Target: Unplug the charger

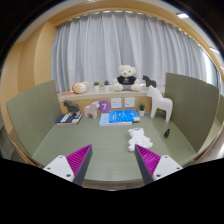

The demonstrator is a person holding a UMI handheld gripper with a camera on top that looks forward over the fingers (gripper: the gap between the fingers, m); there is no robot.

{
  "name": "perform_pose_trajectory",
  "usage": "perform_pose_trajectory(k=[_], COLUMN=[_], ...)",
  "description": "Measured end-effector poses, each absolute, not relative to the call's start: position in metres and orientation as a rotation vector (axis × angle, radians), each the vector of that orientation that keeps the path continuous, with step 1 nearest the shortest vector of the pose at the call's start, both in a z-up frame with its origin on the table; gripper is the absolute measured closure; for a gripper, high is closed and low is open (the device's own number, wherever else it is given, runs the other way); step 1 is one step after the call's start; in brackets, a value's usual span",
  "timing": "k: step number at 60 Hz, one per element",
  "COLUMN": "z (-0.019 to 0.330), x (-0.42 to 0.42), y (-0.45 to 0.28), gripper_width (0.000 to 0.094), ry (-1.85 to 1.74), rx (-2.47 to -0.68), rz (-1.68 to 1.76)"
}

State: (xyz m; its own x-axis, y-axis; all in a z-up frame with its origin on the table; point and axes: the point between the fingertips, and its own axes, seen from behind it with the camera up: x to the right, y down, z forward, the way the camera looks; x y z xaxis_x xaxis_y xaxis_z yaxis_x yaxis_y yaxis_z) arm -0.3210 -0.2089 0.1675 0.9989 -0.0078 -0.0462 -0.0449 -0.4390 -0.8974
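Grey curtains (pixel 120 45) are hung across the back of the room, and a low shelf (pixel 110 93) is set in front of them. On that shelf a pale rounded object (pixel 80 87) is seen at the left, a white teddy bear (pixel 126 76) is seated near the middle, and a small dark figure (pixel 147 80) is placed to the right of it.

Below, a green table (pixel 110 150) is bounded by upright green panels on either side. At its far left a dark flat item (pixel 68 118) is laid; next to it a purple block (pixel 104 105) is stood, then a blue box (pixel 121 118) lies flat. Further right a white horse-like figure (pixel 158 103) is stood upright.

Just ahead of the right finger, a small white object with a trailing lead, probably the charger (pixel 138 138), is rested on the table. Its long axis appears to run away from the gripper towards the blue box, though its exact pointing cannot be made out. A small dark item (pixel 166 132) is seen to its right.

The gripper (pixel 112 162) is held low over the near table edge, its magenta pads (pixel 76 158) spread well apart with nothing held between them. The charger is not touched by either finger.
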Motion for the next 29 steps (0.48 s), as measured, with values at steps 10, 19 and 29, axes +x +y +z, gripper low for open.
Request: perform_pose_trajectory(k=[10, 19, 29], z=[0.17, 0.171, 0.174], x=[-0.353, -0.36, -0.364], y=[-0.236, -0.25, -0.26], gripper_width=[0.008, 0.0082, 0.0089], ry=[-0.042, -0.056, -0.056], rx=[-2.026, -2.029, -2.031], rz=[0.071, 0.066, 0.075])
